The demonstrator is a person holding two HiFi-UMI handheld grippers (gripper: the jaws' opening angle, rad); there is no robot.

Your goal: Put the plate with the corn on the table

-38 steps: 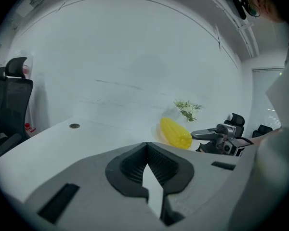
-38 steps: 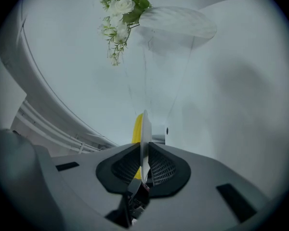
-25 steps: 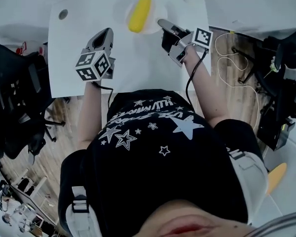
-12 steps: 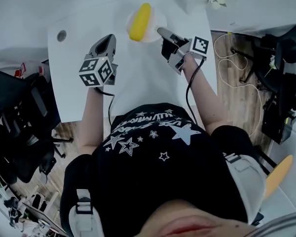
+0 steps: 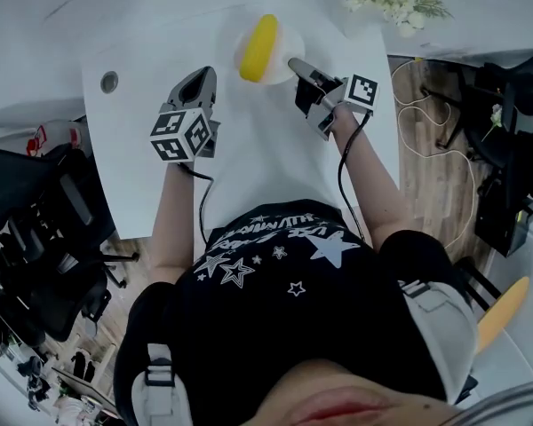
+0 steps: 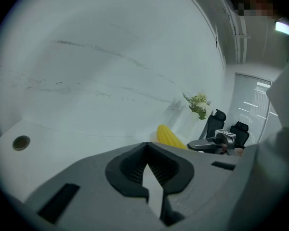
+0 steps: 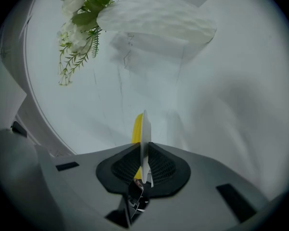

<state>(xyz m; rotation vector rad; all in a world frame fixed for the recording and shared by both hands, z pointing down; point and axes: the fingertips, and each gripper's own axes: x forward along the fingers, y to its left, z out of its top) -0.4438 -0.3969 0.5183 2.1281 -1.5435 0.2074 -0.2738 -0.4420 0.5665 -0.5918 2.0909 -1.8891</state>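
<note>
Right tongs (image 5: pixel 295 63) pinching plate (image 5: pixel 286 35) rim, corn (image 5: pixel 258 48) atop, left tongs (image 5: pixel 198 78) nearby

Matt smooth table (image 5: pixel 249 149); smooth plate (image 5: pixel 290 41); slightly glossy corn (image 5: pixel 258 47).

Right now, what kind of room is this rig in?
Most likely an office or lab workspace: a plain white table, black office chairs crowded to the left of it, and a wood-plank floor on the right.

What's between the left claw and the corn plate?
Nothing; the head view shows only bare white table between the left claw and the plate.
</note>
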